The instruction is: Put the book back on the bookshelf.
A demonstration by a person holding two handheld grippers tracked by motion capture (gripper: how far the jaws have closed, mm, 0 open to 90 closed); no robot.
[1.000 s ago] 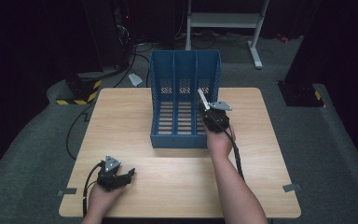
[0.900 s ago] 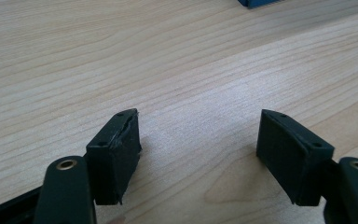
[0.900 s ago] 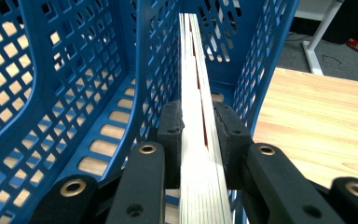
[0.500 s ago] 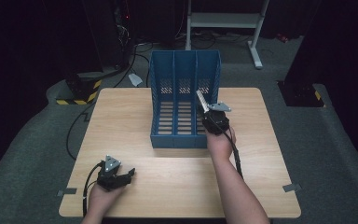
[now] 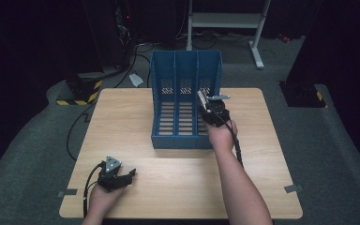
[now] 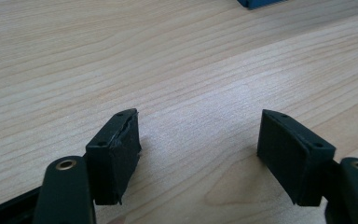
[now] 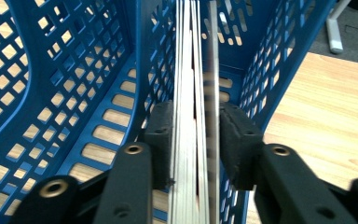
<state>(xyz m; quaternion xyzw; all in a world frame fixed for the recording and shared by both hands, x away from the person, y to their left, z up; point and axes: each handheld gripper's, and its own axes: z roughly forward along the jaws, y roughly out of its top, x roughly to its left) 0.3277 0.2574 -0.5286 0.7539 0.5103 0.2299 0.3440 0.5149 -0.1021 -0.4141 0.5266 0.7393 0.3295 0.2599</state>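
Right gripper [image 7: 196, 144] holds thin booklets [image 7: 191, 93] upright over the far right slot of the blue file rack [image 5: 159, 112]; its jaws just loosened slightly. I should lower straight before releasing. Left gripper [image 6: 198, 154] rests wide open on the desk [image 5: 178, 187].

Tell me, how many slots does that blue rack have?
3: left slot, middle slot and right slot, where the right gripper holds a stack of thin sheets.

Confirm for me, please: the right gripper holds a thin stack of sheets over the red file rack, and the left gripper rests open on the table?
Not quite: the file rack is blue, as the high view shows. The right gripper does hold the stack of sheets, and the left gripper rests open on the table.
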